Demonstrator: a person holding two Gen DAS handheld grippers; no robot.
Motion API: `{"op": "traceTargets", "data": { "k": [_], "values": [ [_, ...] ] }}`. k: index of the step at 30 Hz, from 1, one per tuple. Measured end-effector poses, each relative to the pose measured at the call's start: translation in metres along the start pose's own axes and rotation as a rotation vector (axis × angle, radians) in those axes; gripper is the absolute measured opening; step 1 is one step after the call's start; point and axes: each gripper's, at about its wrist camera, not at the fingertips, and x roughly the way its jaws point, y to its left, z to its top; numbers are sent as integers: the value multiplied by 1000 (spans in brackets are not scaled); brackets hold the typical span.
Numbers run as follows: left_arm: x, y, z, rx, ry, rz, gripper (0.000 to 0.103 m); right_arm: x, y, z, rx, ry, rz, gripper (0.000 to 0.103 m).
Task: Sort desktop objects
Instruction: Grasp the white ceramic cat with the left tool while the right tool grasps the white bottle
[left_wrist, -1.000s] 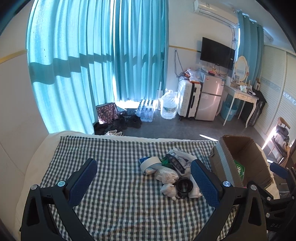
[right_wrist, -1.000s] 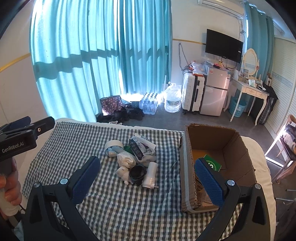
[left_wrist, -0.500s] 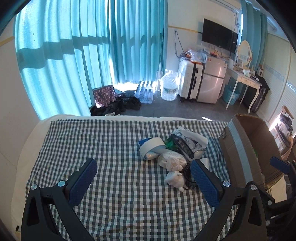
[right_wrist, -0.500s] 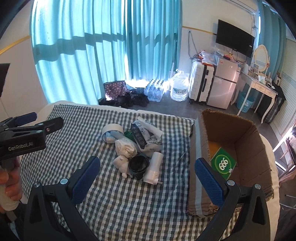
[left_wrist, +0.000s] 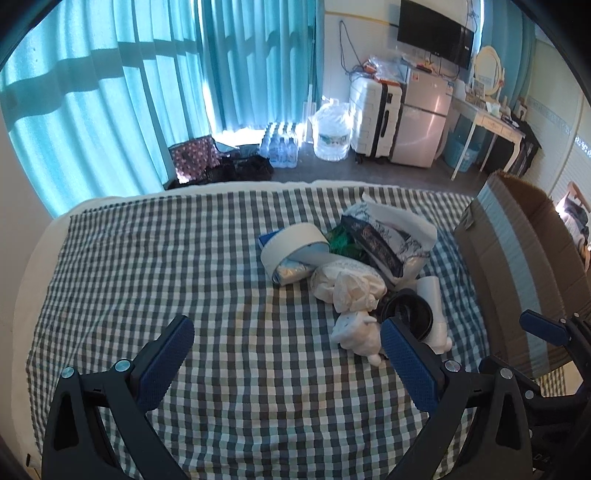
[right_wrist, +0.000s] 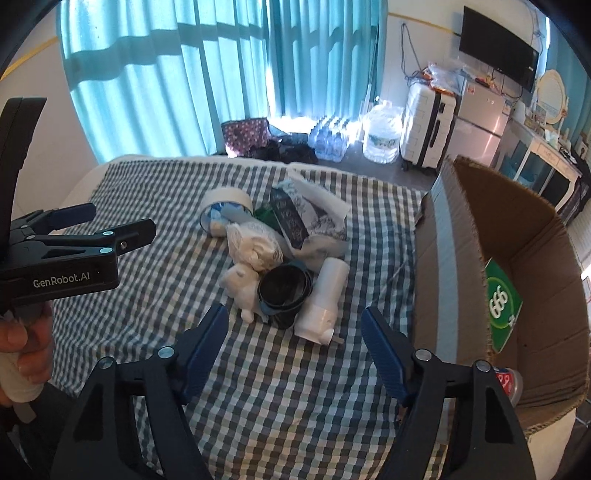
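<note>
A pile of objects lies on the checked cloth (left_wrist: 184, 295): a tape roll (left_wrist: 291, 243) (right_wrist: 227, 201), a patterned pouch (left_wrist: 384, 236) (right_wrist: 306, 221), a crumpled white bag (left_wrist: 347, 284) (right_wrist: 255, 245), a small white plush toy (left_wrist: 358, 334) (right_wrist: 240, 282), a black cup (left_wrist: 408, 317) (right_wrist: 282, 291) and a white bottle (left_wrist: 434, 306) (right_wrist: 325, 295). My left gripper (left_wrist: 288, 354) is open and empty, left of the pile. My right gripper (right_wrist: 295, 338) is open and empty, just in front of the cup and bottle.
An open cardboard box (right_wrist: 517, 221) (left_wrist: 517, 236) stands right of the pile, with a green packet (right_wrist: 500, 299) and a small can (right_wrist: 508, 382) inside. Beyond the cloth's far edge are curtains, water bottles, a suitcase and a fridge.
Both grippers have moved forward and down toward the pile. The objects look larger and closer in both views. Nothing was taken hold of.
</note>
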Motion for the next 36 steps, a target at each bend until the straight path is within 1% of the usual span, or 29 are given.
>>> {"op": "traceTargets", "data": {
  "k": [5,16,23,26,29,36],
  "values": [
    [31,-9,-6,31,51,-12,103,27,-7,-6,4,58,7,74],
    [84,-27,-26,84,141,-38,103,70,-15,-14,24,137,-8,74],
    [101,-38,-29,115,159,-89,103,83,-17,-18,20,168,-34,74],
    [110,-43,-32,126,183,-107,103,89,-20,-19,18,175,-48,74],
    [119,-44,-34,114,196,-142,103,97,-25,-21,37,193,-36,74],
    [138,-56,-34,114,208,-181,103,107,-31,-23,48,199,-32,74]
  ]
}}
